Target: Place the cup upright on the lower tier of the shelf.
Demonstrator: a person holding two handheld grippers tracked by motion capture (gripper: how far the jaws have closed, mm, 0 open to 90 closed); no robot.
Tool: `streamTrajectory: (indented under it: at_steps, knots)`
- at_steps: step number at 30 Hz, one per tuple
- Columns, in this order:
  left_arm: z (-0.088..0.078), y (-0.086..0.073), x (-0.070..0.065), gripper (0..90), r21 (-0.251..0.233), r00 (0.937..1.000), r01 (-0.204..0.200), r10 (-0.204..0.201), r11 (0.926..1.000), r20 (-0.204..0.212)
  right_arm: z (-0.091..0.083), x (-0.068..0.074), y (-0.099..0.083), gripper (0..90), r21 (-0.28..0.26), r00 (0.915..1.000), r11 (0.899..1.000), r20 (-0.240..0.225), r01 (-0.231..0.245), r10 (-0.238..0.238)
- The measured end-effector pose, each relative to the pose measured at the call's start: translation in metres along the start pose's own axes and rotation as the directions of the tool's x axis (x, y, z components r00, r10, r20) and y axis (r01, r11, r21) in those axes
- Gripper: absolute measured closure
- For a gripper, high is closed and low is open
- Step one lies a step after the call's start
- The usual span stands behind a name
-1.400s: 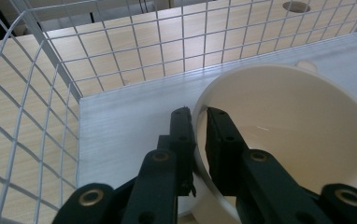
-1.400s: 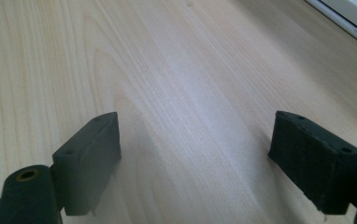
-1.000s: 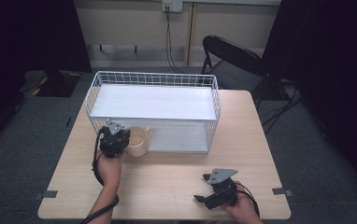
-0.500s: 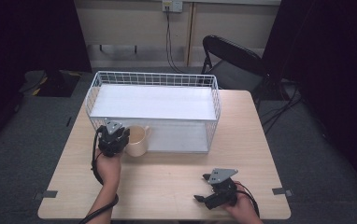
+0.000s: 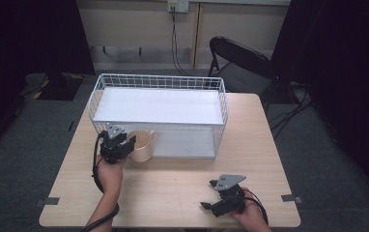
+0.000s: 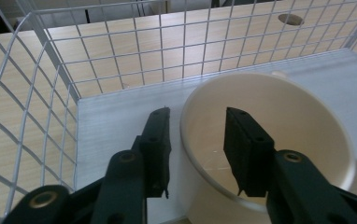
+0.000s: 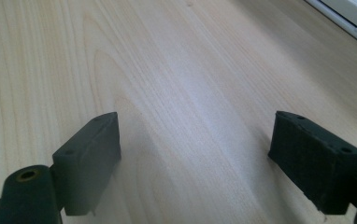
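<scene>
A cream cup (image 5: 142, 144) (image 6: 279, 135) stands upright at the front left of the white wire basket (image 5: 158, 82), on its white floor (image 6: 116, 126). My left gripper (image 5: 127, 143) (image 6: 194, 128) straddles the cup's near rim, one jaw outside the wall and one inside. Its jaws have just been opening, and a gap shows between the outer pad and the wall. My right gripper (image 5: 208, 194) (image 7: 195, 135) rests low over the bare wooden table (image 5: 173, 183) near the front edge, open wide with nothing between its jaws.
The basket's wire walls (image 6: 36, 93) rise to the left of and behind the cup. A black chair (image 5: 240, 60) stands beyond the table's far right corner. Bare wood lies between the two hands.
The left gripper's jaws have spread apart at the cup's rim. The cup stands where it was and neither hand has shifted.
</scene>
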State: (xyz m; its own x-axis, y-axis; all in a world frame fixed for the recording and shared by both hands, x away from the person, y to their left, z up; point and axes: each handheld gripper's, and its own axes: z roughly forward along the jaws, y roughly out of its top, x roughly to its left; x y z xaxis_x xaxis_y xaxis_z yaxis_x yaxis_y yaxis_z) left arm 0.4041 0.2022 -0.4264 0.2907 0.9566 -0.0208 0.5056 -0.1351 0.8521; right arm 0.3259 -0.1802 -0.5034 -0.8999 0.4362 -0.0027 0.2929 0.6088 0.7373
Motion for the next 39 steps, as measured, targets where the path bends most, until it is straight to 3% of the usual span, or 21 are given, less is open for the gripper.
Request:
streamTrajectory:
  at_steps: [4,9,10,21,33,39]
  knots:
    - [-0.005,0.002,-0.001,51.3,0.016,0.9988,0.002,-0.003,0.9999,0.049,0.000,0.000,0.000,15.7,0.000,1.0000,1.000,0.000,0.000,0.000]
    - [-0.010,0.002,0.000,44.4,0.013,0.9982,-0.013,0.012,0.9998,0.059,0.000,0.000,0.000,15.6,0.000,1.0000,1.000,0.000,0.000,0.000]
    - [-0.012,0.001,0.000,40.4,0.010,0.9969,-0.005,0.004,0.9999,0.078,0.000,0.000,0.000,15.7,0.000,1.0000,1.000,0.000,0.000,0.000]
    - [-0.022,0.000,0.001,29.4,0.012,0.9908,-0.024,0.022,0.9996,0.134,0.000,0.000,0.000,15.7,0.000,1.0000,1.000,0.000,0.000,0.000]
    - [-0.041,0.001,-0.005,26.8,0.001,0.9843,-0.068,0.067,0.9977,0.163,0.000,0.000,0.000,15.7,0.000,1.0000,1.000,0.000,0.000,0.000]
    - [-0.044,-0.005,-0.007,26.1,0.007,0.9838,-0.067,0.065,0.9977,0.167,0.000,0.000,0.000,15.6,0.000,1.0000,1.000,0.001,0.000,0.000]
